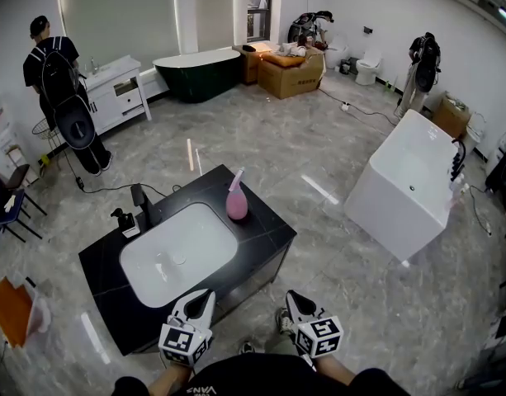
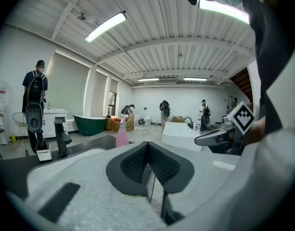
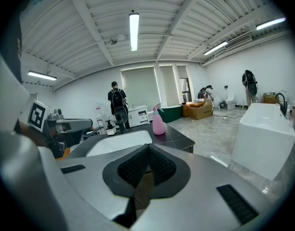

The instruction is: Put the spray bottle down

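The near edge of the black counter [image 1: 265,236] lies open to us, and the white basin [image 1: 178,254] takes up most of its top. What stands in the way sits along the far side: the faucet [image 1: 142,202] and a small dispenser [image 1: 123,219] at the left edge, and the pink spray bottle [image 1: 237,198] upright near the far corner, with bare stone to its right and in front of it. Right of the counter we have open floor [image 1: 335,246], the white bathtub [image 1: 405,190] well apart.
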{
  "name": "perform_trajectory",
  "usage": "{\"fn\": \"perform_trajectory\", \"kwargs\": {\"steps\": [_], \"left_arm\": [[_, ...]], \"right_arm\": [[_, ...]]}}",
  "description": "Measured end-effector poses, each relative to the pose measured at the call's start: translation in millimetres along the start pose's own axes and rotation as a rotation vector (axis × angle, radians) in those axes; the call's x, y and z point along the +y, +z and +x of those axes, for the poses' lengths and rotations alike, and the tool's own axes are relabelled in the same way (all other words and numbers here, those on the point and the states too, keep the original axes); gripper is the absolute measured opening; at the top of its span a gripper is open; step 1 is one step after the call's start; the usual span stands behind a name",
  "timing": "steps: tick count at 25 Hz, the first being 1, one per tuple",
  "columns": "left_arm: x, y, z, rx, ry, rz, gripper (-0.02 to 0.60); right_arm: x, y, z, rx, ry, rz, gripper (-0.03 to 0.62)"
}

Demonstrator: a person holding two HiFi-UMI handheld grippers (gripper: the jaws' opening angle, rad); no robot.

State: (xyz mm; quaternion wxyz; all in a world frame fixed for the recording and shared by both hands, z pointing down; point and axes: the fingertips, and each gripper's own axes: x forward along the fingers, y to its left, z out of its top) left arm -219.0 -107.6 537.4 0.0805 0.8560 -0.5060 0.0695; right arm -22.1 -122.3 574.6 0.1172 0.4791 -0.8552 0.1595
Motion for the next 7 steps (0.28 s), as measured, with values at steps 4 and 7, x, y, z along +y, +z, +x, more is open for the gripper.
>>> {"fn": "perform_trajectory", "kwargs": {"steps": [4, 7], "left_arm": [[-0.9, 3.4, 1.7, -0.005, 0.002, 0.008, 0.011], [-1.8, 5.2, 5.1, -0.013, -0.001, 0.001, 0.011]], "right_arm": [[-2.9, 1.0, -1.9, 0.001, 0.002, -0.006, -0.002], [-7.0, 2.6, -1.7, 0.001, 0.001, -0.010, -0.002]]}}
